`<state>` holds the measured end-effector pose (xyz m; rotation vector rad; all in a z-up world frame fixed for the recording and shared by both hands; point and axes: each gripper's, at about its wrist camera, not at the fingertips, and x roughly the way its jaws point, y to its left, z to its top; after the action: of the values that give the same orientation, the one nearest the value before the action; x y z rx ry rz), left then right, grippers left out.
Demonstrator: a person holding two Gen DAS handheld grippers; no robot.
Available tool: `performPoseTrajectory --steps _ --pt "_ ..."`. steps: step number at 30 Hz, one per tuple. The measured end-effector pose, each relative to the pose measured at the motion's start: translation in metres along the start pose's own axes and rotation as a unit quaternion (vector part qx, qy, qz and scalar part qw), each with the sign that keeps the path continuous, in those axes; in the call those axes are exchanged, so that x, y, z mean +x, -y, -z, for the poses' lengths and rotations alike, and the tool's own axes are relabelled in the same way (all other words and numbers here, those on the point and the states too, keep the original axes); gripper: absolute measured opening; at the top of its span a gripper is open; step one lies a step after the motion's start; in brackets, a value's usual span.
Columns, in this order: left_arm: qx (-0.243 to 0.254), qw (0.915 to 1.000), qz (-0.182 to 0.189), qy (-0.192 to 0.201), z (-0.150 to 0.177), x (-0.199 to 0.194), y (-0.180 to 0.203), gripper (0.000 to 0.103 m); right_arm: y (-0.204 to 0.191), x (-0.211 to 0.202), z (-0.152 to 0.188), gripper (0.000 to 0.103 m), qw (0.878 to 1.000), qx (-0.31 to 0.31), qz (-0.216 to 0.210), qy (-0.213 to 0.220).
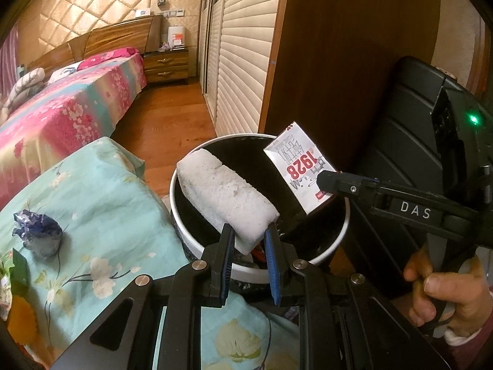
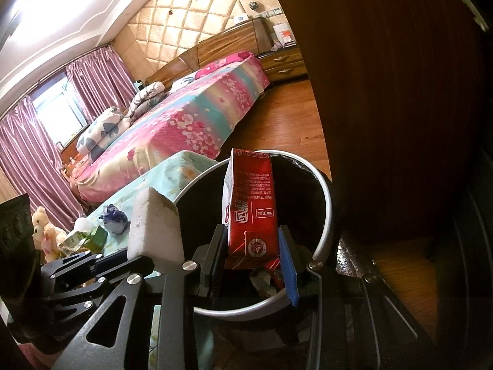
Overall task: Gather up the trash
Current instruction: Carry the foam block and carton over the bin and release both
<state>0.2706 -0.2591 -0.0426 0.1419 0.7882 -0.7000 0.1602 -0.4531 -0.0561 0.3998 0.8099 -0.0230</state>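
The white foam block is pinched between the jaws of the left gripper, held over the near left part of the bin's mouth; the red milk carton is clamped upright by the right gripper, also above the open bin; neither piece is released yet, so both drops remain to be done. The bin, white-rimmed with a dark inside, stands on the wooden floor just right of the flowered cloth; some scraps, red among them, already lie at its bottom, which suggests part of the collecting is finished. Still left on the cloth, to the left of the bin: a crumpled blue and silver wrapper, a green carton beyond it, and a small white thing beside that which I cannot make out. Judging by this, the task stands somewhere in the middle; two items are about to go in, and at least two more wait. Farther off lies the bed with pink curtains behind.
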Motion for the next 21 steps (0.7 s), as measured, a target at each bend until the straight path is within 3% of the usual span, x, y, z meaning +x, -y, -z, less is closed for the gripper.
performPoseTrajectory --steps 15,18,21 --pt "-0.001 0.9999 0.01 -0.008 -0.0055 0.0058 0.007 0.021 0.0058 0.0072 -0.0058 0.033 1.0 0.004 0.006 -0.009" --pt "-0.003 0.9999 0.009 -0.012 -0.0061 0.0064 0.0072 0.024 0.006 0.0046 -0.0054 0.036 1.0 0.011 0.004 -0.006" --pt "-0.014 0.9998 0.009 -0.013 -0.0034 0.004 0.0043 0.039 0.0092 0.0019 -0.0052 0.048 1.0 0.024 0.008 0.0"
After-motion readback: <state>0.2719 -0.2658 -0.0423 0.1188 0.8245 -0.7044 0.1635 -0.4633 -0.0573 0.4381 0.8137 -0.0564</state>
